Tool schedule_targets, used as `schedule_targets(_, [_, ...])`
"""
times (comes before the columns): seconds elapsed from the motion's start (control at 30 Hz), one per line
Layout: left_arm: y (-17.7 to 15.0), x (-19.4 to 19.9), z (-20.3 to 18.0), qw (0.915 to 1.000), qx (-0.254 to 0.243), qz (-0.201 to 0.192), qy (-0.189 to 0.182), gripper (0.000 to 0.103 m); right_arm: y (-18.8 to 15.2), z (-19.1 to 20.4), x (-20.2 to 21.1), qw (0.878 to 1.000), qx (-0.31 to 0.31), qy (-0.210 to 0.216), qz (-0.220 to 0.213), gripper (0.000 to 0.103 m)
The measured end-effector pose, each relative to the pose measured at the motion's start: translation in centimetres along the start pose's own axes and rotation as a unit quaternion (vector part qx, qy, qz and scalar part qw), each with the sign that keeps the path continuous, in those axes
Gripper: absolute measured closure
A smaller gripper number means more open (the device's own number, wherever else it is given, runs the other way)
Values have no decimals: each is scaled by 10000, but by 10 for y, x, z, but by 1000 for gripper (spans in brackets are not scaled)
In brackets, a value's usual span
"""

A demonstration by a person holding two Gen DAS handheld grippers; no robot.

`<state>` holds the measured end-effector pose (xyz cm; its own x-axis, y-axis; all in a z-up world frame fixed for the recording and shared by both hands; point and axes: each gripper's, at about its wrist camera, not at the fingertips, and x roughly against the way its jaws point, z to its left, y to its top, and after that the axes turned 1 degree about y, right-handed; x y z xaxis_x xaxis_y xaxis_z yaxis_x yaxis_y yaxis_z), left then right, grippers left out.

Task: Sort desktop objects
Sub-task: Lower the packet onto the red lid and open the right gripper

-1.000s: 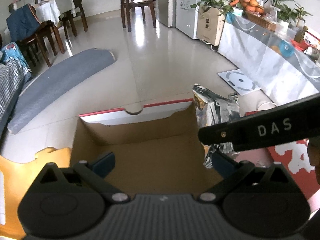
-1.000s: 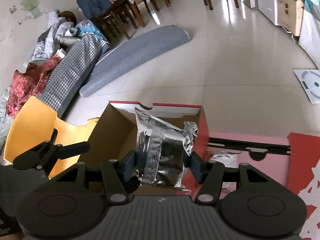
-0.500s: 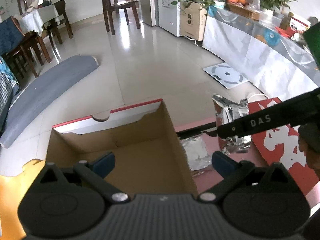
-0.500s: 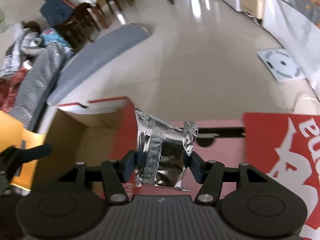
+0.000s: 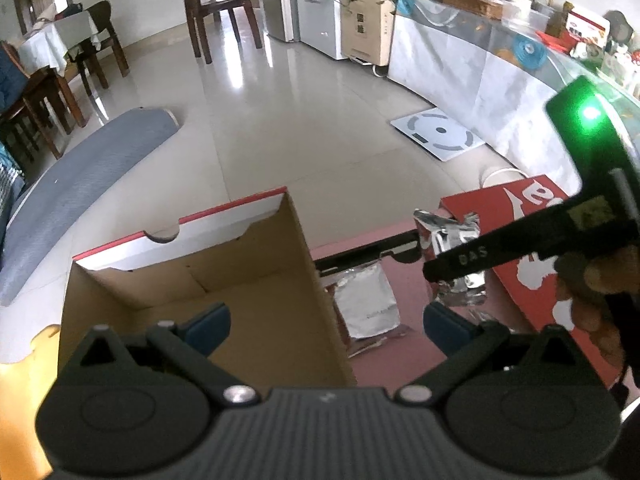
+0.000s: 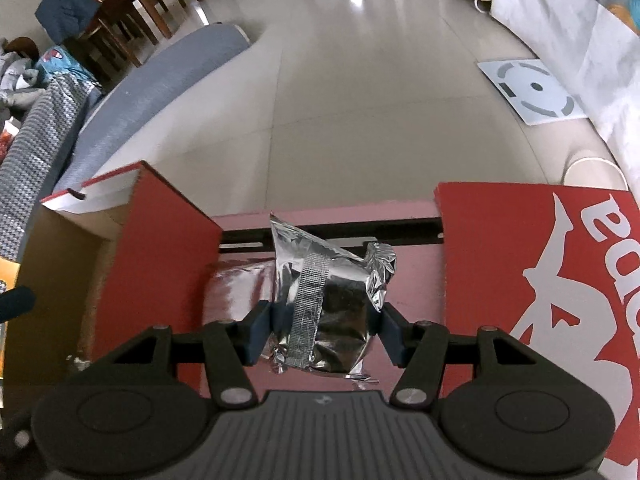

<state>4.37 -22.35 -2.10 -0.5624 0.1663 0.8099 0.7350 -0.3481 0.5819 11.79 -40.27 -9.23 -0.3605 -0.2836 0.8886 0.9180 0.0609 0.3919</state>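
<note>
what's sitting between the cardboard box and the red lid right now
A flat foil pouch lies on the pink surface between the box and the red lid. Over that gap the right tool holds a second foil pouch. The left wrist view shows it best.

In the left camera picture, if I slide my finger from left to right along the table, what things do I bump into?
Cardboard box → flat silver packet → crinkly silver packet held by the right gripper → red box lid.
</note>
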Motion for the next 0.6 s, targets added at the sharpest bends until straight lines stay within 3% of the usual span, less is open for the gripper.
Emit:
schedule_targets(0.47, [-7, 3, 3, 9999, -81, 52, 35, 0, 2, 1, -31, 9997, -28, -117, 235, 46])
schedule_targets(0.6, [-8, 6, 4, 9999, -89, 4, 54, 0, 0, 0, -25, 9996, -33, -129, 234, 39])
